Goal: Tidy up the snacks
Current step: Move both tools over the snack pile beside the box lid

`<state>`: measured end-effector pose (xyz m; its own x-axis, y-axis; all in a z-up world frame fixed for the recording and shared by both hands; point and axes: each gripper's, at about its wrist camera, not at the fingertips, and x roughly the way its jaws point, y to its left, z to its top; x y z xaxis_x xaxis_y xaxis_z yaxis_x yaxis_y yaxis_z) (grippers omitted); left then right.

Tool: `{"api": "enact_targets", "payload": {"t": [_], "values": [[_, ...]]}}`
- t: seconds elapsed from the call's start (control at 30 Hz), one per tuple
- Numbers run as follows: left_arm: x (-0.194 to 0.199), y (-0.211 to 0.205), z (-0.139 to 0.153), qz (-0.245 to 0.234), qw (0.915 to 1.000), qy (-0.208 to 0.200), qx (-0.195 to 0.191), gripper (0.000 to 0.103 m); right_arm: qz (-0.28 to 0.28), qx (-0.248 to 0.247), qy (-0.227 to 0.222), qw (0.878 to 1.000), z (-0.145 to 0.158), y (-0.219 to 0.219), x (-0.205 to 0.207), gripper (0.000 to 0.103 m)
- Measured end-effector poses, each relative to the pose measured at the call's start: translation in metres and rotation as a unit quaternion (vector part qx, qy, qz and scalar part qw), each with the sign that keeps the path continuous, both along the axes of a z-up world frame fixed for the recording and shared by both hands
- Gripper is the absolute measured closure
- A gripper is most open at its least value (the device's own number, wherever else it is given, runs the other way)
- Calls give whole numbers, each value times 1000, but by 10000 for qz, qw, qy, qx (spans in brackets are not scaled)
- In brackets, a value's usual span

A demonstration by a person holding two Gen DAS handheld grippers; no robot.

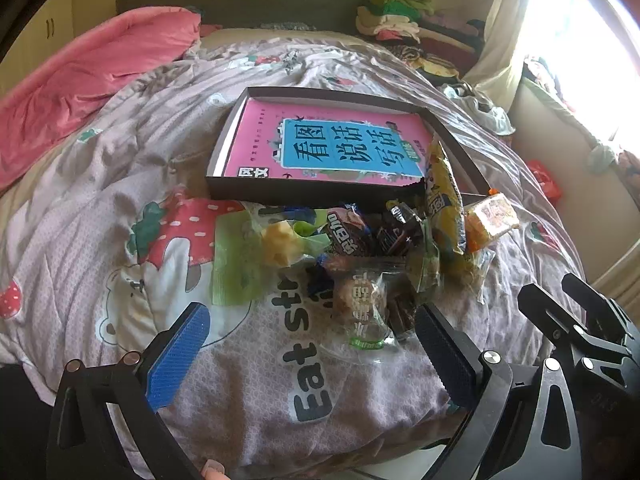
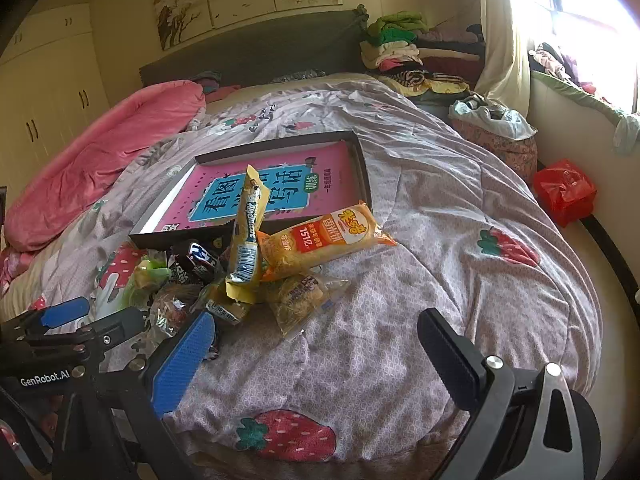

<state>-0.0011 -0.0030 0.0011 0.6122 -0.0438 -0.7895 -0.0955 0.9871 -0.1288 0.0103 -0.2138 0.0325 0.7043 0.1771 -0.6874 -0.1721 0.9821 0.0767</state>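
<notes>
Left gripper point(image 1: 312, 344): jaws spread wide, nothing between them; it hangs over the quilt, tilted down at the near edge of the snack heap.
Right gripper point(image 2: 316, 344): jaws also fully apart and empty, over bare quilt to the right of the heap.
Quilt point(image 2: 420, 240): strawberry-print cover on the bed; all the loose snacks lie on it.
Snack heap point(image 1: 360, 248): a jumbled pile just in front of the box, packets overlapping; none sorted that I can see.
Clear-wrapped cake point(image 1: 362, 304): nearest the left gripper, just ahead of its fingers.
Green packet point(image 1: 236, 256): left end of the heap, flat on the quilt.
Dark chocolate wrappers point(image 1: 372, 232): middle of the heap, touching one another.
Yellow stick packet point(image 2: 246, 240): stands tilted, its top leaning over the near rim of the box.
Orange packet point(image 2: 332, 236): on the quilt, its far end against the box corner.
Box point(image 2: 362, 168): shallow dark tray beyond the heap, holding only a pink book point(image 2: 328, 160).
Progress: by my judgement barely begun; no snack is laid inside the box, and every packet is left to move.
</notes>
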Motion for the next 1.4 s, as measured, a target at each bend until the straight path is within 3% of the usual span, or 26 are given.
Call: {"api": "enact_targets", "payload": {"t": [1.4], "values": [[1, -2, -4, -47, 10000, 38, -32, 1, -36, 44, -26, 10000, 1, -2, 0, 0]]}}
